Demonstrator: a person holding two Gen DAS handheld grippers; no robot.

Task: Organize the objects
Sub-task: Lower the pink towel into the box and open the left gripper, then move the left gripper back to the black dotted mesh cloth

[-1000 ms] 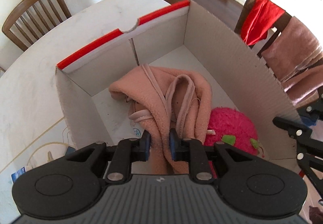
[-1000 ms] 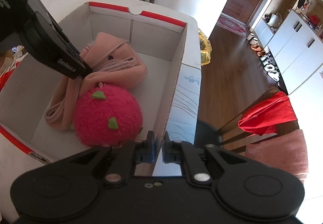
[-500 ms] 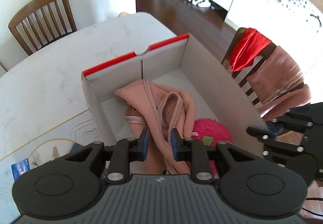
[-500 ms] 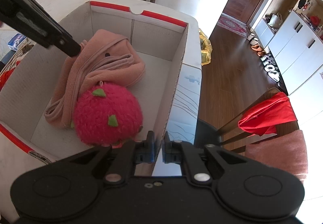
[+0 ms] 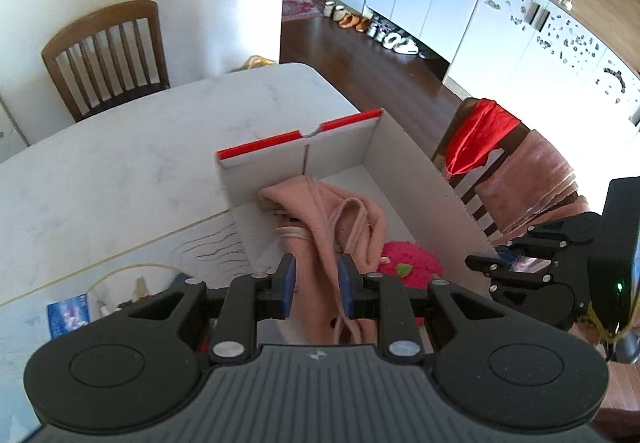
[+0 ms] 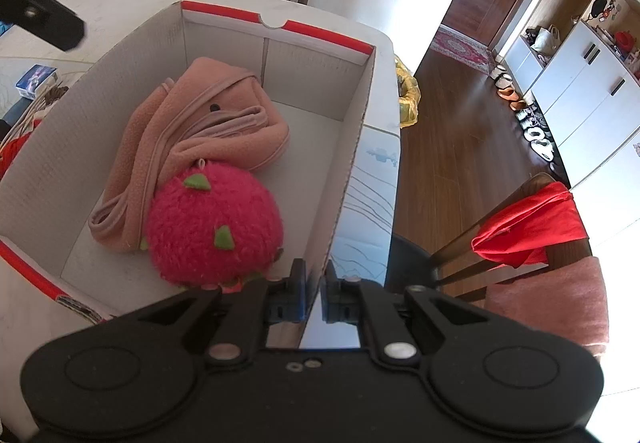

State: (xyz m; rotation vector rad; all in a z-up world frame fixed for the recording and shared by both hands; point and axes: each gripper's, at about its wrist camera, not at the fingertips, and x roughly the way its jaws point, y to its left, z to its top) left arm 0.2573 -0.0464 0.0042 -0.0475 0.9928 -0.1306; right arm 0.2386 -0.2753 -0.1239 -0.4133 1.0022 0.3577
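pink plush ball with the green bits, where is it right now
In the right wrist view, the pink plush ball lies inside the cardboard box, at its near end, pressed against the pink fleece garment and just ahead of the right gripper.

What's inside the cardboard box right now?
In the cardboard box: a pink fleece garment and a pink plush fruit toy resting against it. Bare floor shows toward the far right corner. Anything under the garment or toy is covered.
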